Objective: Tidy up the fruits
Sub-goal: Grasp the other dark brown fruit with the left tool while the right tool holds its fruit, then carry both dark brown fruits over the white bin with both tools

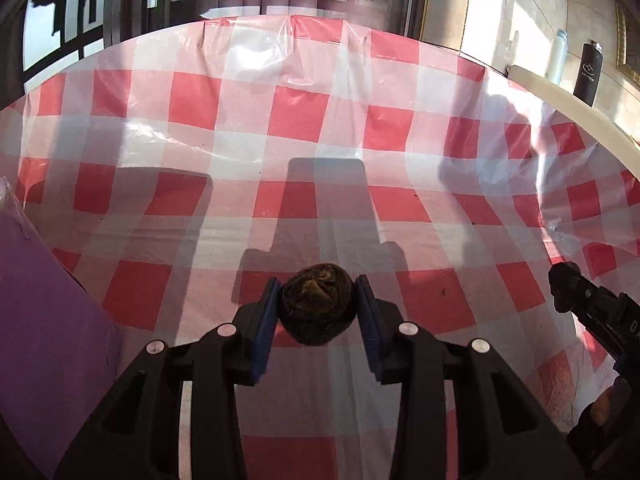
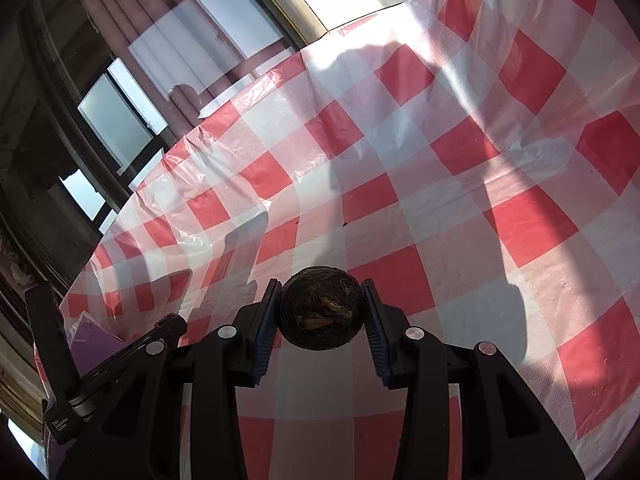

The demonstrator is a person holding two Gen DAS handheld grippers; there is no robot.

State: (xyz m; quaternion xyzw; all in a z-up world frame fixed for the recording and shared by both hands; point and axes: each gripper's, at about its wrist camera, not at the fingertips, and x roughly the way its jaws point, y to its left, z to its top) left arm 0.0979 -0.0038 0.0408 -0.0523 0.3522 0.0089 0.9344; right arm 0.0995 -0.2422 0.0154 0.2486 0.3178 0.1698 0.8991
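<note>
Above the checked tablecloth point(image 1: 320, 152), each gripper's jaws pinch a dark round fruit point(image 1: 318, 304) point(image 2: 321, 309).

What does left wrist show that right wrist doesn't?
Left wrist only: a white bottle and a black bottle on the ledge past the table's far right edge, and the left gripper shut on its own dark round fruit.

Right wrist only: the right gripper shut on a second dark round fruit.

Both: the red-checked tablecloth and the purple box at the left.
</note>
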